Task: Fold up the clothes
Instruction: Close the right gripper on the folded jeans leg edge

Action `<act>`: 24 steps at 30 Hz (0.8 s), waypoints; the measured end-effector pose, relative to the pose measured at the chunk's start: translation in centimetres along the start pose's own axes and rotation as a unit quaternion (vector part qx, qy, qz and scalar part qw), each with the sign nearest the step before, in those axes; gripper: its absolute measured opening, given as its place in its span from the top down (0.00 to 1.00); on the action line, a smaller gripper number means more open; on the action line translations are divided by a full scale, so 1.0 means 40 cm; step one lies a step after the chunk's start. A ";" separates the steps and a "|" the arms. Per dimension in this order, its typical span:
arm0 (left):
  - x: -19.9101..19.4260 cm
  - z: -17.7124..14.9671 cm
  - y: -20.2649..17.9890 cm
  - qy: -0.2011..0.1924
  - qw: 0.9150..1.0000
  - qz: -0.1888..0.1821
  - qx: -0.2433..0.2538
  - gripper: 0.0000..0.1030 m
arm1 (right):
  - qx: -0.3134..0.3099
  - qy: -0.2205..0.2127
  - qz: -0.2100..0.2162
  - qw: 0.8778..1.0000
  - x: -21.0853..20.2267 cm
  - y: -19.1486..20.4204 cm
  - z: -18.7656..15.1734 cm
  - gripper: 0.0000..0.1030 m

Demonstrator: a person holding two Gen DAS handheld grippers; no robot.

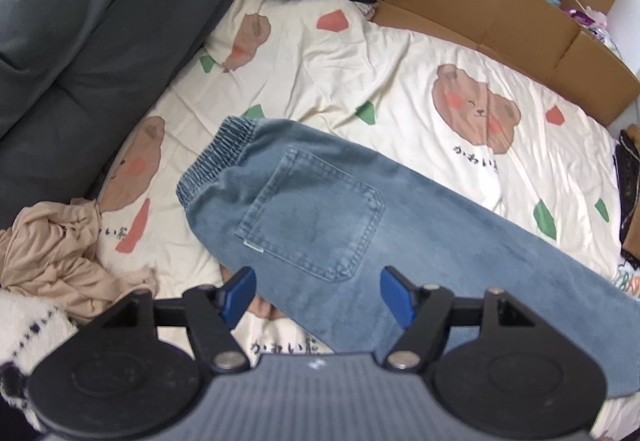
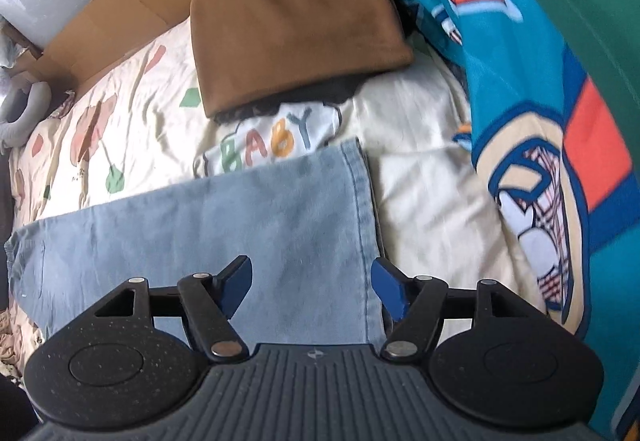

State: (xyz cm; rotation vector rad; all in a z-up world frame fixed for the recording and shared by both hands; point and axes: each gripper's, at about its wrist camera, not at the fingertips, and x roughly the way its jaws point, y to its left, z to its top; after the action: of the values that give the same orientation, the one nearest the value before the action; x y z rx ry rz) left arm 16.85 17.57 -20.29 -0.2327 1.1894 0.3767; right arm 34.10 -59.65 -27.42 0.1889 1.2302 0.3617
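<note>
A pair of light blue jeans (image 1: 328, 209) lies flat on the cream bear-print sheet (image 1: 360, 53), folded lengthwise with a back pocket facing up. Its elastic waistband (image 1: 216, 161) points to the left in the left wrist view. My left gripper (image 1: 318, 291) hovers above the seat of the jeans, open, with nothing between its blue pads. The hem end of the jeans (image 2: 224, 225) shows in the right wrist view. My right gripper (image 2: 312, 289) hangs open above that hem, also holding nothing.
A crumpled beige garment (image 1: 60, 253) lies left of the jeans. A folded brown garment (image 2: 296, 13) and a white "BABY" print cloth (image 2: 272, 145) lie beyond the hem. A teal patterned blanket (image 2: 540, 101) lies on the right, cardboard (image 1: 500, 13) lines the far edge, and a grey duvet (image 1: 80, 21) lies left.
</note>
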 end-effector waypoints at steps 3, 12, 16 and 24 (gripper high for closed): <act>-0.002 -0.018 -0.008 0.007 1.000 0.002 -0.006 0.28 | 0.017 -0.002 0.005 1.000 0.013 -0.022 -0.038 0.27; 0.004 -0.080 -0.018 0.018 0.999 0.004 -0.026 0.27 | 0.089 -0.019 0.042 0.995 0.068 -0.080 -0.170 0.26; 0.017 -0.109 -0.027 0.027 1.000 0.007 -0.015 0.27 | 0.136 -0.023 0.057 0.989 0.098 -0.108 -0.215 0.26; 0.066 -0.148 -0.027 0.045 0.998 0.007 -0.035 0.26 | 0.271 -0.046 0.096 0.957 0.153 -0.175 -0.283 0.26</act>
State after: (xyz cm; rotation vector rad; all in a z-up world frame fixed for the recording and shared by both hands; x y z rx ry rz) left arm 13.06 14.81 -24.90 -0.3052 1.2690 0.4250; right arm 26.33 -64.48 -38.86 0.7936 1.1997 0.1720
